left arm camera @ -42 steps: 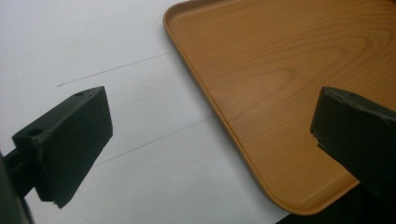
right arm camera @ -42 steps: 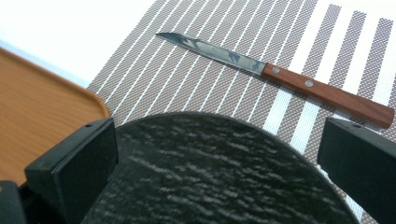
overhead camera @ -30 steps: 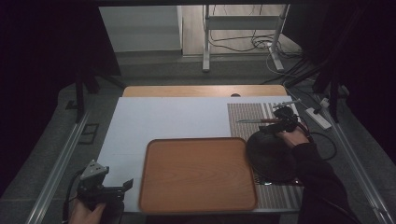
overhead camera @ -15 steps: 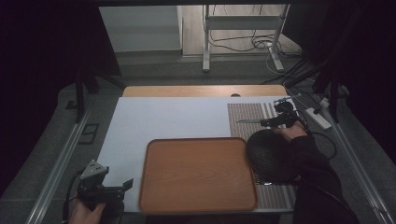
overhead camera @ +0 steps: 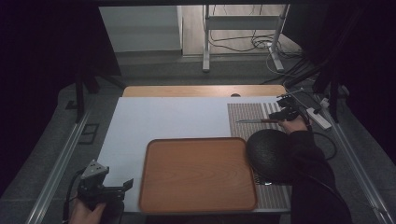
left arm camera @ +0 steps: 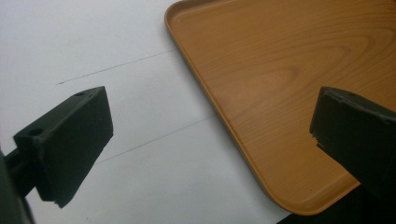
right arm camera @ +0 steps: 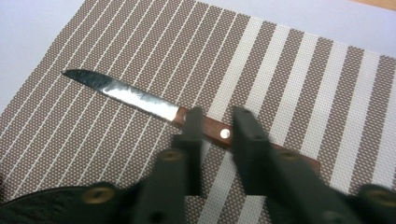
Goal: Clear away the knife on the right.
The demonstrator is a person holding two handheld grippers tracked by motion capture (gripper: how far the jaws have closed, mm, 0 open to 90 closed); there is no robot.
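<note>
Where the striped placemat (overhead camera: 252,119) covers the right side of the white table top (overhead camera: 163,119), the knife (right arm camera: 154,106) lies flat on it near the far right corner, blade pointing toward the table's middle. Bare white surface lies open to the left of the mat and beyond the wooden tray (overhead camera: 196,175), which sits at the near edge. A dark round object (overhead camera: 268,156) lies just beside the tray's right rim, partly over the mat. No brand, label or legible writing is seen. The knife has a plain steel blade and a reddish-brown wooden handle with a bright rivet. The right gripper (right arm camera: 215,122) straddles the handle, jaws narrowly apart on either side; actual contact cannot be told. The left gripper (left arm camera: 210,140) hovers over the tray's near left corner, jaws spread wide, holding nothing.
</note>
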